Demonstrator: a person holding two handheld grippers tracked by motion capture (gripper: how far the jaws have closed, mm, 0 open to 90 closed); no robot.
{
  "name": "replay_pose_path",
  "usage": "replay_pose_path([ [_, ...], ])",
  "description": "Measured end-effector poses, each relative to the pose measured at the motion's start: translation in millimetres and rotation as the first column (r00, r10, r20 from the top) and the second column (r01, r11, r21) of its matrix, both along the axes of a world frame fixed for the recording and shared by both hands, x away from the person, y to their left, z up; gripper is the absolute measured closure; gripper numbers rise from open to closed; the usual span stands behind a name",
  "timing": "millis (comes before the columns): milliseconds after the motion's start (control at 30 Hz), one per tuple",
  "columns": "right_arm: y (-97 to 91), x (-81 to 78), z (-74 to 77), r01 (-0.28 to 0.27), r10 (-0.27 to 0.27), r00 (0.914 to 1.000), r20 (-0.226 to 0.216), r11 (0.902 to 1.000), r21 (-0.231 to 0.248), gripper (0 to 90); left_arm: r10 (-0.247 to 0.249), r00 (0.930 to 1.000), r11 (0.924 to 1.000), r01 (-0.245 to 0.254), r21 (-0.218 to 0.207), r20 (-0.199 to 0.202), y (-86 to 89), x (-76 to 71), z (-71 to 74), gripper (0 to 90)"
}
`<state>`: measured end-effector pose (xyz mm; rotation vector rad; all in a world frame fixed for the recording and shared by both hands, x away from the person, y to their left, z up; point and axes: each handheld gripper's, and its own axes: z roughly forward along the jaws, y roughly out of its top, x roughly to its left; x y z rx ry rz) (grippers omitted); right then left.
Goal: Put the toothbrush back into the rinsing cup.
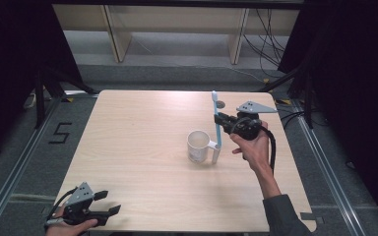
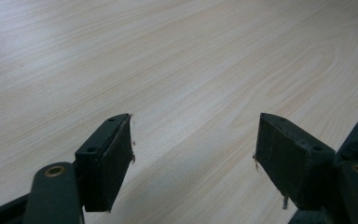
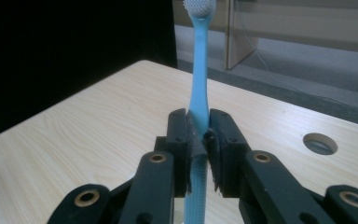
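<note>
Right gripper (image 1: 220, 119) clamps a blue toothbrush (image 1: 217, 129) upright beside a white mug (image 1: 199, 146).

High view: the mug stands right of the middle of the wooden table (image 1: 142, 162), its handle toward the toothbrush; what is inside it cannot be made out. The toothbrush stands just beside the handle, bristle head up, lower end near the tabletop, gripped about halfway along. The left gripper (image 1: 109, 203) rests at the near left corner, jaws spread with nothing between them. A "5" (image 1: 60, 132) is marked on the floor left of the table.
Left gripper view: both jaws stand wide apart over bare wood grain.
Right gripper view: the jaws pinch the light blue handle (image 3: 199, 116); the white bristle head (image 3: 199, 7) rises at the top edge, and a round hole (image 3: 320, 143) sits in the tabletop at right.
</note>
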<state>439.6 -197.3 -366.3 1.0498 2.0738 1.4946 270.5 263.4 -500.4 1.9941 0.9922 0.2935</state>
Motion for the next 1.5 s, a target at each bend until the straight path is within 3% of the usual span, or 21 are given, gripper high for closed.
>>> replay_pose_path([
  [33,-1.7,-0.8,-0.8,0.013,-0.013,0.9997,0.022,0.9998,-0.015,79.3,0.004,1.0000,1.0000,-0.004,-0.005,0.001,-0.8,-0.1,-0.5,26.5],
  [100,-1.5,-1.4,-2.0,0.013,-0.013,0.9999,-0.004,0.9998,0.013,79.3,0.001,1.0000,1.0000,-0.001,0.000,0.000,-0.6,0.0,-0.4,26.5],
  [367,-2.1,-2.3,-6.6,0.018,-0.018,0.9997,0.019,0.9997,0.017,79.3,0.002,1.0000,1.0000,-0.002,-0.005,0.006,-0.4,-0.2,-0.4,26.5],
  [400,-1.9,-2.0,-7.9,0.012,-0.013,0.9999,0.004,0.9998,0.018,79.3,-0.001,1.0000,1.0000,0.001,-0.003,0.002,-0.2,0.0,-0.2,26.5],
  [600,-1.5,-2.8,-12.6,0.015,-0.016,0.9998,0.008,0.9994,0.031,79.3,0.002,1.0000,1.0000,-0.002,-0.006,0.004,-0.9,-0.3,-0.4,26.5],
  [633,-2.4,-2.0,-13.9,0.028,-0.028,0.9987,0.043,0.9996,0.004,79.3,0.002,1.0000,1.0000,-0.002,-0.006,0.003,-0.8,-0.2,-0.4,26.5],
  [667,-1.0,-2.7,-15.2,0.019,-0.020,0.9996,0.021,0.9993,0.031,79.4,0.002,1.0000,1.0000,-0.002,-0.005,0.003,-0.8,-0.2,-0.4,26.5],
  [767,-1.0,-3.0,-18.3,0.022,-0.022,0.9996,0.018,0.9992,0.033,79.4,0.001,1.0000,1.0000,-0.001,-0.006,0.004,-0.8,-0.3,-0.4,26.5],
  [800,-1.6,-2.6,-20.2,0.027,-0.028,0.9989,0.038,0.9993,0.025,79.3,0.001,1.0000,1.0000,-0.001,-0.006,0.004,-0.8,-0.3,-0.4,26.5],
  [867,-0.8,-4.4,-21.7,0.021,-0.022,0.9997,0.010,0.9993,0.029,79.3,0.000,1.0000,1.0000,0.000,-0.004,0.003,-0.8,-0.2,-0.5,26.5],
  [933,-0.2,-7.1,-22.8,0.031,-0.032,0.9994,0.010,0.9989,0.036,79.4,-0.005,1.0000,1.0000,0.005,-0.004,0.002,-0.9,0.1,-0.7,26.5],
  [1100,-0.9,-8.0,-29.6,0.031,-0.032,0.9985,0.046,0.9995,0.009,79.3,-0.001,1.0000,1.0000,0.001,-0.003,0.003,-1.0,-0.2,-0.5,26.5],
  [1167,1.5,-11.0,-33.4,0.039,-0.039,0.9992,0.007,0.9986,0.036,79.3,0.000,1.0000,1.0000,0.000,-0.005,0.004,-1.2,-0.3,-0.6,26.5],
  [1300,-1.3,-10.8,-39.1,0.034,-0.034,0.9987,0.037,0.9994,0.011,79.3,-0.005,1.0000,1.0000,0.005,-0.003,0.000,-0.9,-0.1,-0.4,26.5],
  [1333,-1.0,-12.7,-40.7,0.037,-0.038,0.9992,0.014,0.9991,0.021,79.3,-0.002,1.0000,1.0000,0.002,-0.002,0.001,-1.0,-0.3,-0.3,26.5],
  [1400,-2.8,-13.3,-42.3,0.036,-0.036,0.9993,0.011,0.9991,0.021,79.3,-0.001,1.0000,1.0000,0.001,-0.004,0.003,-1.1,-0.3,-0.4,26.5],
  [1433,-4.1,-12.4,-43.2,0.023,-0.024,0.9990,0.037,0.9996,0.014,79.3,-0.006,1.0000,1.0000,0.006,-0.005,0.000,-1.0,0.1,-0.6,26.5],
  [1467,-3.1,-15.7,-42.9,0.039,-0.039,0.9992,0.004,0.9989,0.026,79.3,-0.003,1.0000,1.0000,0.003,-0.002,0.000,-1.1,0.0,-0.5,26.5],
  [1500,-3.9,-15.3,-43.0,0.032,-0.032,0.9992,0.024,0.9994,0.009,79.4,-0.006,1.0000,1.0000,0.006,-0.005,0.001,-1.1,0.1,-0.6,26.5],
])
